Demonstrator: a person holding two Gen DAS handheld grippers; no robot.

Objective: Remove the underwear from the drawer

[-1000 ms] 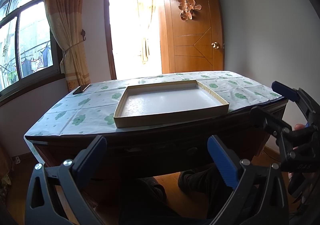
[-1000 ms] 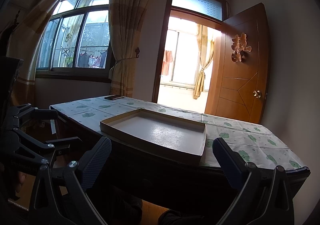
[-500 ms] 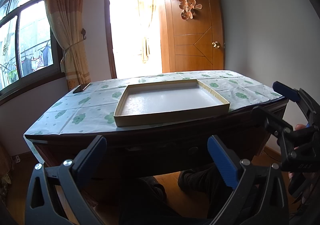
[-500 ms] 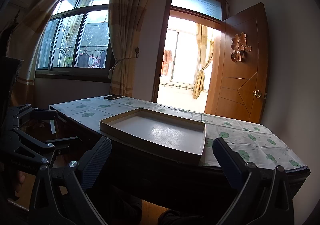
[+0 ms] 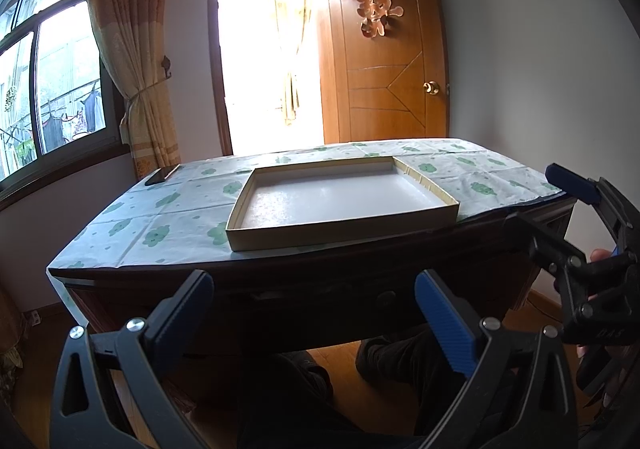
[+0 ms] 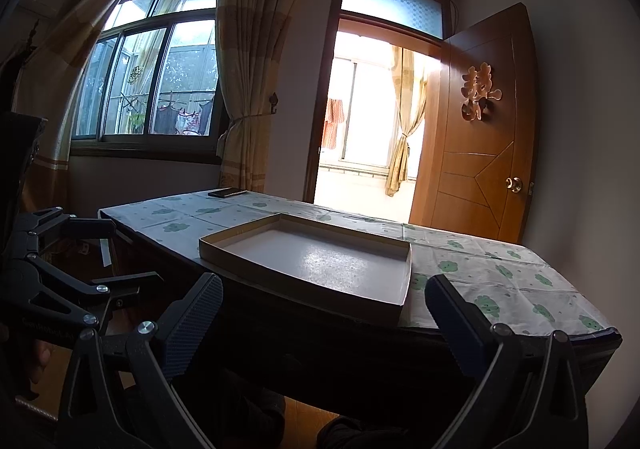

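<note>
A dark wooden desk stands in front of me, and its drawer front (image 5: pixel 320 289) under the top edge looks shut, with a small knob (image 5: pixel 386 299). No underwear shows in either view. My left gripper (image 5: pixel 316 313) is open and empty, level with the drawer front and short of it. My right gripper (image 6: pixel 324 319) is also open and empty, facing the desk's dim front (image 6: pixel 320 353). Each gripper shows in the other's view: the right gripper (image 5: pixel 548 205) at the right edge, the left gripper (image 6: pixel 116 253) at the left edge.
A shallow cardboard tray (image 5: pixel 424 215) lies on the green-patterned tablecloth (image 5: pixel 160 225) near the front edge. A dark phone (image 5: pixel 162 175) rests at the far left corner. A person's legs (image 5: pixel 400 353) are under the desk. A wall runs close on the right; an open door (image 5: pixel 384 49) stands behind.
</note>
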